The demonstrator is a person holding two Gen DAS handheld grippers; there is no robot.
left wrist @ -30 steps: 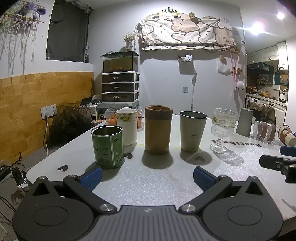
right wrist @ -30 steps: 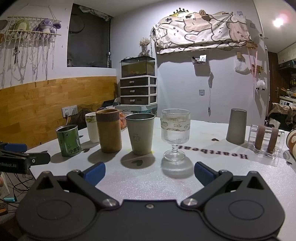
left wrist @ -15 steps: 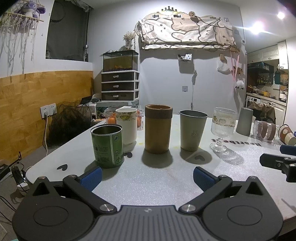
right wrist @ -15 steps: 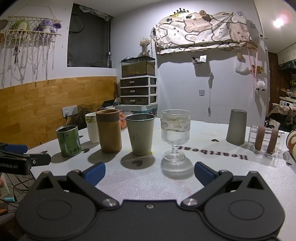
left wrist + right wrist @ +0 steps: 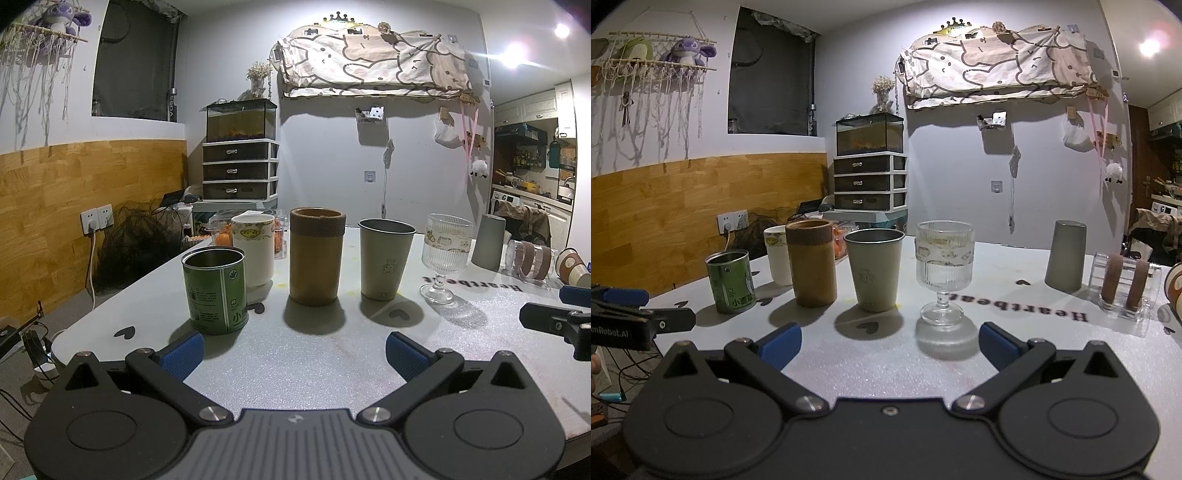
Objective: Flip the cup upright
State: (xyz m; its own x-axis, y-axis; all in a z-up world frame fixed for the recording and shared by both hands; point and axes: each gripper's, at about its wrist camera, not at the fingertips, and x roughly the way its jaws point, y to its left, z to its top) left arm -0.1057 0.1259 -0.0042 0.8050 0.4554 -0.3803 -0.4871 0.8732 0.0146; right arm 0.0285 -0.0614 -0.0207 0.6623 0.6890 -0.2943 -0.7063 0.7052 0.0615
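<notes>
On the table stand five upright vessels: one green tin, one white mug, one brown tumbler, one metal cup, one stemmed glass. Far right, one grey cup stands inverted.

On the bench stand a green tin, a brown cup, a grey tumbler and a ribbed glass, beyond the left hand-held gripper, whose blue pads are spread wide with nothing between them.

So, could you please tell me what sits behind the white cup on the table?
Behind the white cup sits a clear container of orange fruit, showing on both sides of it. The cup covers the container's middle, so how much it holds cannot be seen.
</notes>
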